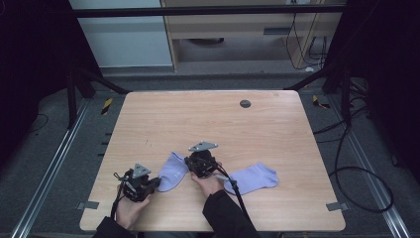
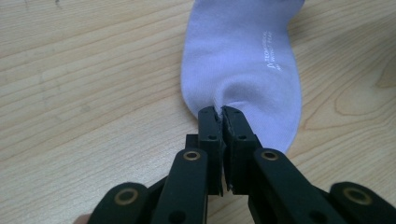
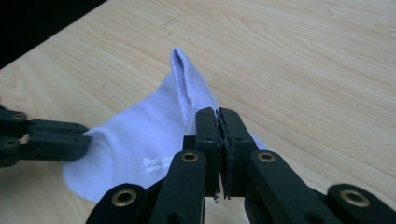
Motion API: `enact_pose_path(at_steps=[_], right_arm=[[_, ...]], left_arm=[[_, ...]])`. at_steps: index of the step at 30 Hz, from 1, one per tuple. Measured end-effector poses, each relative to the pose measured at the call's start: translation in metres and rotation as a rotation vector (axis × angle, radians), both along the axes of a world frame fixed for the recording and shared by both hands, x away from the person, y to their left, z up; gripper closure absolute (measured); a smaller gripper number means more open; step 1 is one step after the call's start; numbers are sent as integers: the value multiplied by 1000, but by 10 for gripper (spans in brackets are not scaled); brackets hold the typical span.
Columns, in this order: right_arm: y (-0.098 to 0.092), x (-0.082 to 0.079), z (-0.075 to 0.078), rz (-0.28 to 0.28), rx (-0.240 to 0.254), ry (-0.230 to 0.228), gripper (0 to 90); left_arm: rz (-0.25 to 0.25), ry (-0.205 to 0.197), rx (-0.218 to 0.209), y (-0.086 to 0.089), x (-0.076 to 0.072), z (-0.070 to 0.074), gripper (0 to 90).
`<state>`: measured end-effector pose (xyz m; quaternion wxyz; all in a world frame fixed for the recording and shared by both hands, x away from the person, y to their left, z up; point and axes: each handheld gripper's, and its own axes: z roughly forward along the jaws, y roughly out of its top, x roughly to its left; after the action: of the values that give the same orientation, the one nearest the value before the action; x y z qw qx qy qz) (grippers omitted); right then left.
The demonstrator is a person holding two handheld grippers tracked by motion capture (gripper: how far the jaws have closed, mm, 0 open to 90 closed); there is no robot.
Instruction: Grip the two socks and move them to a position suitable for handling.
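High view showed, from left to right, the left gripper (image 1: 157, 182) pinching one end of a lavender sock (image 1: 173, 171) near the front of the wooden table (image 1: 208, 119), then the right gripper (image 1: 189, 162) clamped on the same sock's other end, lifting a ridge of fabric. Both pairs of jaws were pressed together on cloth. Further right, a second lavender sock (image 1: 253, 177) lay flat, apart from both tools.

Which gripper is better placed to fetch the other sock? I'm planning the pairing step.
Probably the right gripper: the loose sock lies just beside that hand. The left gripper sits at the far end of the pinched sock. Both are clamped on it now.
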<state>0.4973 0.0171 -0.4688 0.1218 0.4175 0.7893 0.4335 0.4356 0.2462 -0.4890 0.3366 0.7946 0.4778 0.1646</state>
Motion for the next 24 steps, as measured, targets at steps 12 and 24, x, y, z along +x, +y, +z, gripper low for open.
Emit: enact_pose_path(at_steps=[12, 24], right_arm=[[-5, 18, 3, -55, -64, -59, 689], [-12, 30, -3, -64, -103, -23, 681]], left_arm=[[64, -48, -30, 8, -2, 5, 657], [105, -36, -14, 5, -2, 0, 587]])
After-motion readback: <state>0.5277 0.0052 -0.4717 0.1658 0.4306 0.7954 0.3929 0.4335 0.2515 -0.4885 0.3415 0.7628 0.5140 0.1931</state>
